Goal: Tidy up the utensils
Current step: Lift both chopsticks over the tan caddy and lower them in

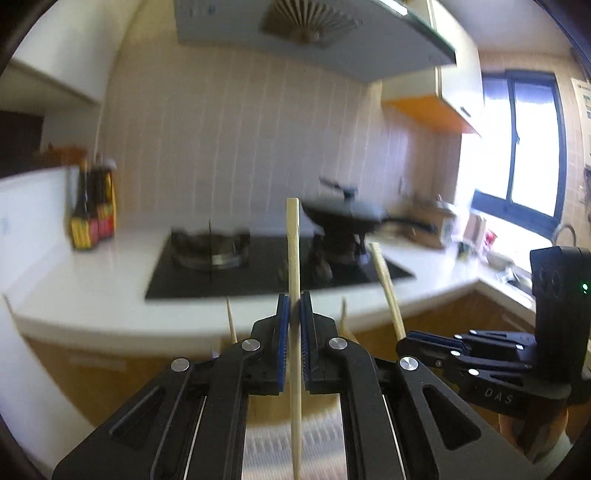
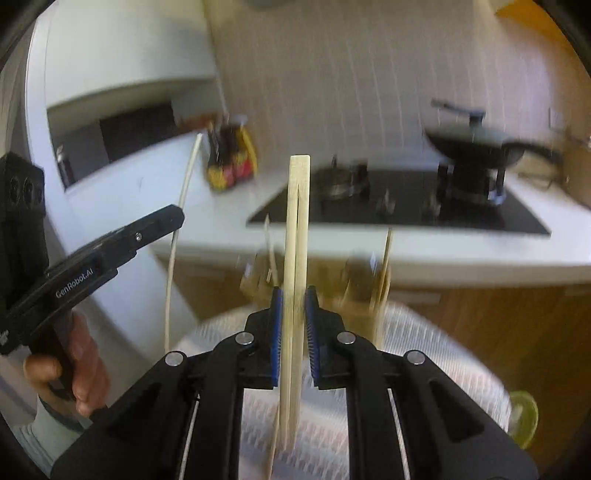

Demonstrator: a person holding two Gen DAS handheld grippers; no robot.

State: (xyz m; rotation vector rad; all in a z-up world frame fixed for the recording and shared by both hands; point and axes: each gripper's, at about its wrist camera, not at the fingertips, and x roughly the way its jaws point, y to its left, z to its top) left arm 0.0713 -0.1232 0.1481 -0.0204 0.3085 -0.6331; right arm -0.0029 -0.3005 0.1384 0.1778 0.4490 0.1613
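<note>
My left gripper (image 1: 294, 314) is shut on a single pale wooden chopstick (image 1: 293, 258) that stands upright between its blue pads. My right gripper (image 2: 294, 310) is shut on a pair of wooden chopsticks (image 2: 297, 221), also upright. In the left wrist view the right gripper (image 1: 406, 338) sits to the right, with its chopsticks (image 1: 386, 284) tilted. In the right wrist view the left gripper (image 2: 173, 218) is at the left, holding its thin chopstick (image 2: 181, 206). Below both lies a white patterned cloth (image 2: 424, 350) with a blurred wooden holder (image 2: 354, 291) of sticks.
A white counter (image 1: 92, 288) carries a black gas hob (image 1: 266, 269), a dark lidded wok (image 1: 343, 214) and sauce bottles (image 1: 92, 218). A range hood (image 1: 314, 33) hangs above. A window (image 1: 524, 147) and a sink area are at the right. A yellow-green object (image 2: 522, 417) sits at the cloth's right.
</note>
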